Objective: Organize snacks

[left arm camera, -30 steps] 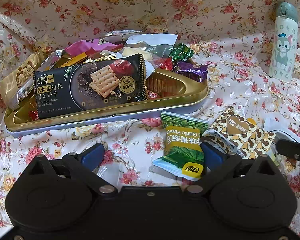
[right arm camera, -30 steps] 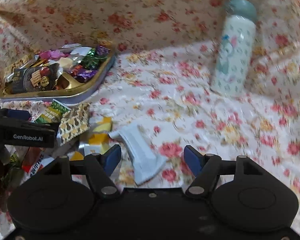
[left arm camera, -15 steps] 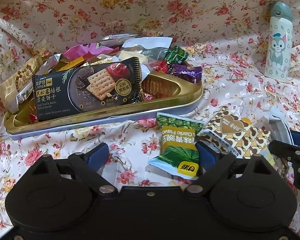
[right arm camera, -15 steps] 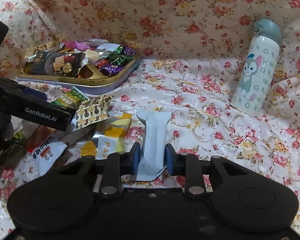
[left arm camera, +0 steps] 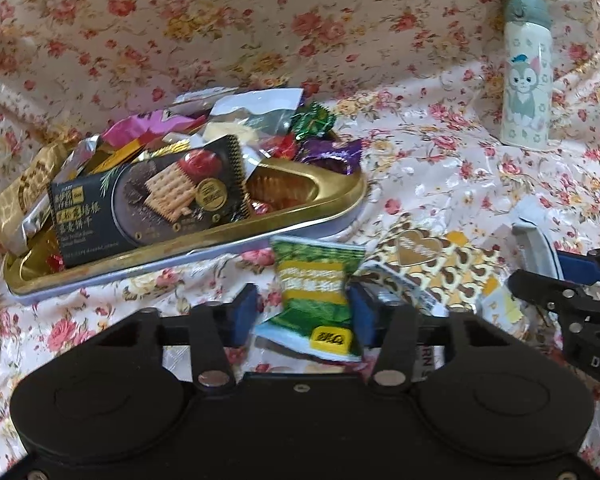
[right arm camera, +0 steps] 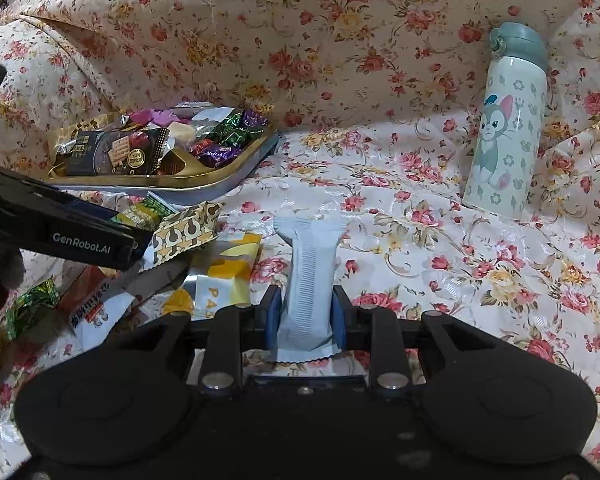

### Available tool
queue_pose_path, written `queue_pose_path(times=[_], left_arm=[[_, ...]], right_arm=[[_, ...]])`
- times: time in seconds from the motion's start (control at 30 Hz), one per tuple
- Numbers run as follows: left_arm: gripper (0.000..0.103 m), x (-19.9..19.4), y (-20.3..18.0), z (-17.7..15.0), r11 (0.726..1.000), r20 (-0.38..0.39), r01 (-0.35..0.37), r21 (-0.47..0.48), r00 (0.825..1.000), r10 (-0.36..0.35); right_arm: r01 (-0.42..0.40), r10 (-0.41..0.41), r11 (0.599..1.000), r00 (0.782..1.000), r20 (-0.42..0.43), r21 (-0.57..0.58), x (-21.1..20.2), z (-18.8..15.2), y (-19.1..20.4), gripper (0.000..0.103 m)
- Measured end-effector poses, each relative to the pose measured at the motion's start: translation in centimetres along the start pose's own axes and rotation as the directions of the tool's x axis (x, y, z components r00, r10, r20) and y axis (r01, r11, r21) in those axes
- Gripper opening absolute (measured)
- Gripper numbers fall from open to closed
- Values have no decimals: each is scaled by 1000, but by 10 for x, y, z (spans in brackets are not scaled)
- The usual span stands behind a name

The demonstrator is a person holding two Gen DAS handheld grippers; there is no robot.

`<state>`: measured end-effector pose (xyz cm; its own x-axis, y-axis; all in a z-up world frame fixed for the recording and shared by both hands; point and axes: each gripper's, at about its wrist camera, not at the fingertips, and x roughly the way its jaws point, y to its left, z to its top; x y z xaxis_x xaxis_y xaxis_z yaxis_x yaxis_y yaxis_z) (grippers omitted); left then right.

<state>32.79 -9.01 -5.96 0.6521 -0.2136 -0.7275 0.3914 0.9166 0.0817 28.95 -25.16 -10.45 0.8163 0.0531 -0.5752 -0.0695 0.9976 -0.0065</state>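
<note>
A glossy rose-patterned cloth (right arm camera: 420, 220) covers the surface and rises as a creased backdrop behind.

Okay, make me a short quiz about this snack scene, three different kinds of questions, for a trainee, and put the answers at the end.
1. True or false: the right hand-held gripper is shut on the pale grey-blue snack bar.
2. Multiple choice: where does the green garlic-flavour packet lie? A) in the gold tray; B) between the fingers of the left hand-held gripper, on the floral cloth; C) beside the cat-print bottle.
3. Fill in: the black cracker packet lies in the ____.

Key: 1 true; 2 B; 3 gold tray.
</note>
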Motion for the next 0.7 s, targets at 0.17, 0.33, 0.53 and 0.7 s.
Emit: queue_pose_path(times=[0.17,0.33,0.53,0.7], left_arm=[[43,0,-1,5,1000,-20,-17,-8,1000,16],[43,-13,8,7,997,-22,-36,-65,999,35],[43,-52,16,13,991,11,-43,-124,999,45],[43,-86,12,5,988,-24,-40,-149,999,37]], right_arm=[[4,-4,1000,1000,0,0,0,0,1,28],[0,0,1000,1000,-1,10,1,0,0,28],[0,0,1000,1000,-1,12,0,0,0,30],[-1,1,1000,1000,-1,11,0,0,1,30]])
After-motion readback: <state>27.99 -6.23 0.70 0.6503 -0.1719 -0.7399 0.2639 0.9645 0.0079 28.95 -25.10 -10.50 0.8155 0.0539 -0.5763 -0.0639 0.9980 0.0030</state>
